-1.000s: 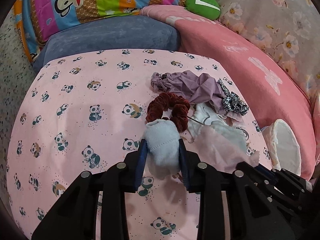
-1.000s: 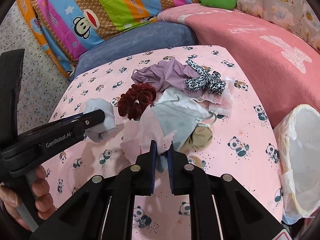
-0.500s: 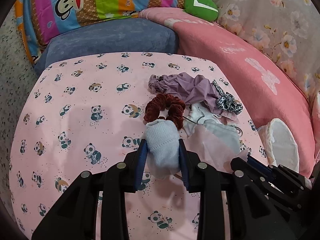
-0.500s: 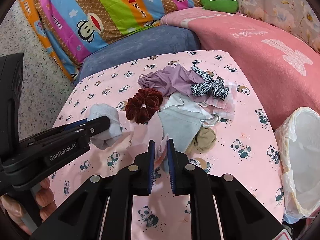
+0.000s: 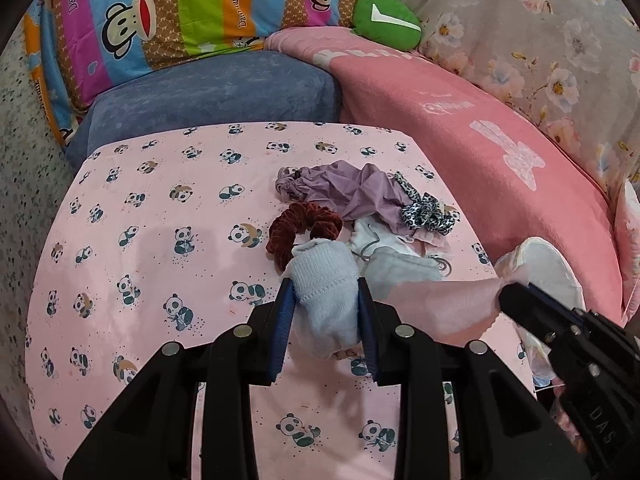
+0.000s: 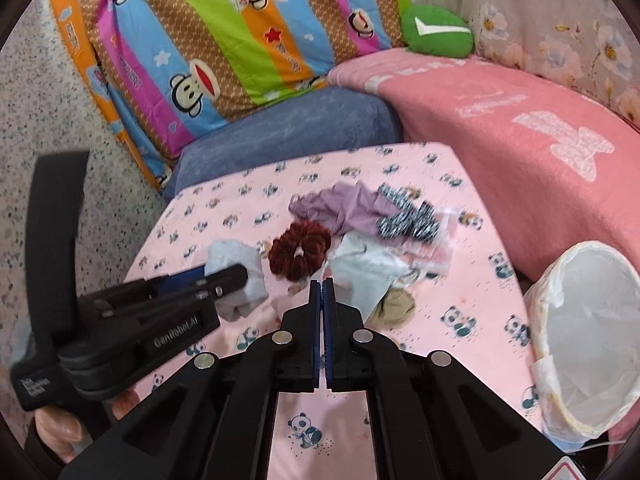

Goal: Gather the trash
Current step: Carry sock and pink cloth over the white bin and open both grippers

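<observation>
Worktop (image 5: 160, 240): covered in a pink panda-print cloth, with all the loose items gathered on its right half.
Person's hand (image 6: 60, 428): partly seen at the lower left of the right wrist view, wrapped round the handle of the left gripper.
Left gripper (image 5: 324, 286): held above the cloth. Its jaws are clamped on a pale blue sock (image 5: 326, 312), which is bunched between the pads and raised off the cloth.
Dark red scrunchie (image 5: 288, 228): laid flat on the worktop just beyond the sock.
Pile: a mauve cloth (image 5: 352, 192) lies farthest back, with a leopard-print scrunchie (image 5: 424, 212) at its right end. A pale grey face mask (image 5: 400, 268) lies nearer, and a beige wad (image 6: 396, 304) lies just beside the mask.
Right gripper (image 6: 322, 284): its jaws have just been closing and are now pressed together, pad against pad.
Pink sheet (image 5: 440, 308): thin and translucent. In the left wrist view it is seen lifted above the worktop, with its right edge caught at the tip of the right gripper. In the right wrist view the pinched edge cannot be made out.
Bin (image 6: 600, 344): stood beyond the right edge of the worktop, beside the pink blanket (image 6: 520, 140), and lined with a white plastic bag. Only the liner is visible inside it. The sock and the pink sheet are both outside it, the sheet being the nearer.
</observation>
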{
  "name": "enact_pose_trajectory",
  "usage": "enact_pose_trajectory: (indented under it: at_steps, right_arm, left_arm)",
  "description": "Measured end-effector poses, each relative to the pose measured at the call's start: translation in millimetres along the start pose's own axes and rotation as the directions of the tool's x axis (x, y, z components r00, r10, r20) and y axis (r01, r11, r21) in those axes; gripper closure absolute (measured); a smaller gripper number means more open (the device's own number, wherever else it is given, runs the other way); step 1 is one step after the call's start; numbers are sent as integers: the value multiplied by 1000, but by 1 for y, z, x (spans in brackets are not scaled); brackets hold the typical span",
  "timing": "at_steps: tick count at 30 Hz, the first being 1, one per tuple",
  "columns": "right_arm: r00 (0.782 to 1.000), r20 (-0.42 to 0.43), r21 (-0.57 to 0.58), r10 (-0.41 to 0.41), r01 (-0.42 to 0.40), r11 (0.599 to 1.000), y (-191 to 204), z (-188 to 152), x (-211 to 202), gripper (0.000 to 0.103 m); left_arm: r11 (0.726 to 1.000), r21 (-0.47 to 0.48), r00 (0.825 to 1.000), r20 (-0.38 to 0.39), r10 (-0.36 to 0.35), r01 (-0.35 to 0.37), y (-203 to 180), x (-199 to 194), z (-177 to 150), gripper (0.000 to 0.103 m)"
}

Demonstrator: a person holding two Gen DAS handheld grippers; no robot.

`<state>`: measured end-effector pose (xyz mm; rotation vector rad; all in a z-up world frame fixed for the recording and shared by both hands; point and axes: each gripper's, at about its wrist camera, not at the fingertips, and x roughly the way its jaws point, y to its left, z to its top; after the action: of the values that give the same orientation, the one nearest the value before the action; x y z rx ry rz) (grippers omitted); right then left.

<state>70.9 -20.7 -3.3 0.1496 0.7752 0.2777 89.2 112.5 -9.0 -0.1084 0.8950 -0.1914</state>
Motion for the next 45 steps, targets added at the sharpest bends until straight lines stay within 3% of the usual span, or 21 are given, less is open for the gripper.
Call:
enact_pose_trajectory:
  at_steps: [6,17,31,45]
  right_arm:
    - [996,81,28,-43,41,999,-19,19,-34,100]
    - [968,179,160,-174,146,976,-99,32,-97,100]
    - [937,161,309,-309,249,918,-197,7,-136,100]
    - [925,134,390,-356,281,877,-243,-14,-148,100]
  left_arm:
    - [998,53,999,24,-37,36,-31,-13,6,73]
    - [975,192,992,37,-122,113,-115,-21,10,73]
    - [903,341,964,-42,-264,262,-224,-3,5,73]
    - [854,399,942,-128,-309,334,-276,16,-7,68]
